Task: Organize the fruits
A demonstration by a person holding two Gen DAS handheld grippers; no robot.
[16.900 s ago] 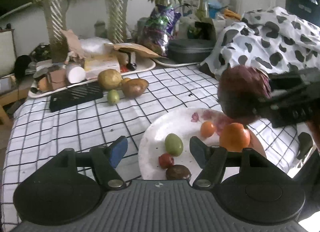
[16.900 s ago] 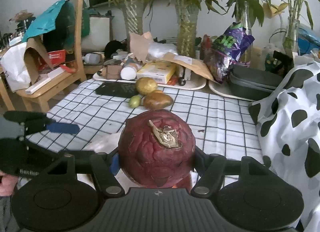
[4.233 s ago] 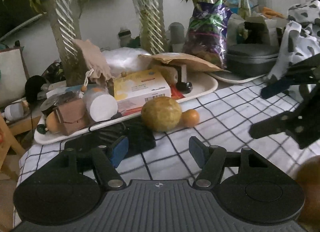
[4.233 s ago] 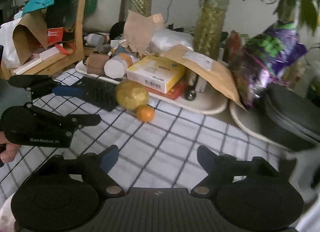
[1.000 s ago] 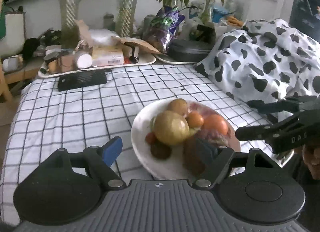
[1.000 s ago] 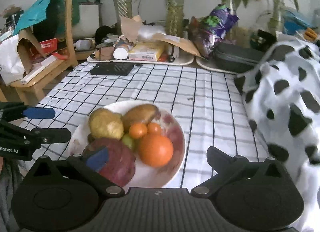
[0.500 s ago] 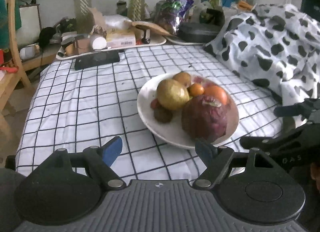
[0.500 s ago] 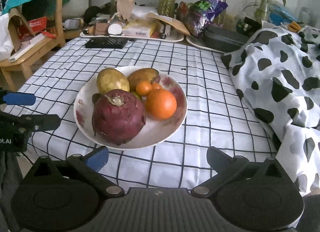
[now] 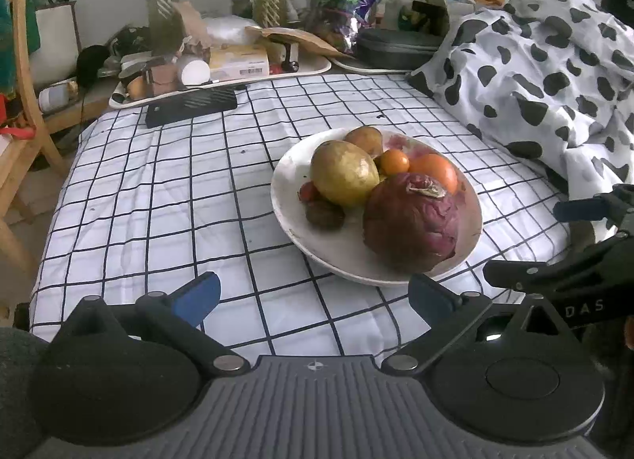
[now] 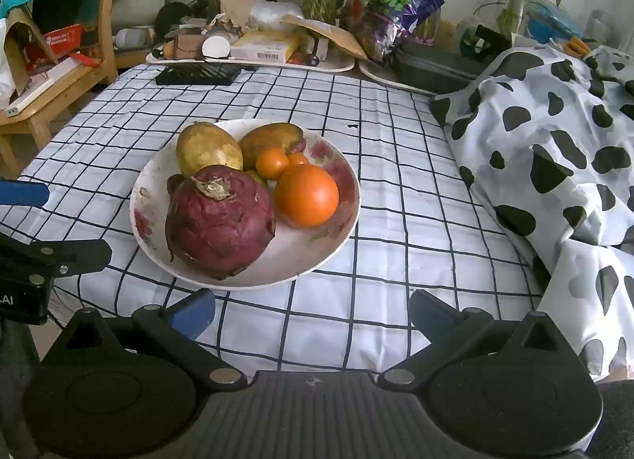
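A white flowered plate (image 9: 291,229) (image 10: 301,257) sits on the checked cloth and holds several fruits: a big wrinkled purple-red fruit (image 9: 410,221) (image 10: 220,219), a yellow-brown one (image 9: 342,173) (image 10: 208,150), a brown one (image 10: 271,142), a large orange (image 10: 307,195) (image 9: 434,177) and small orange, red and dark ones. My left gripper (image 9: 313,296) is open and empty, near the plate's front edge. My right gripper (image 10: 311,310) is open and empty, just in front of the plate. Each gripper shows at the edge of the other's view.
A cow-spotted blanket (image 9: 547,74) (image 10: 554,165) lies at the right. A black flat device (image 9: 190,104) and a cluttered white tray (image 9: 222,74) stand at the far edge, with plant vases behind. A wooden chair (image 10: 59,70) stands at the left.
Both grippers have drawn back from the plate, open and empty; the whole plate now shows farther ahead in both views. The fruits have not moved.
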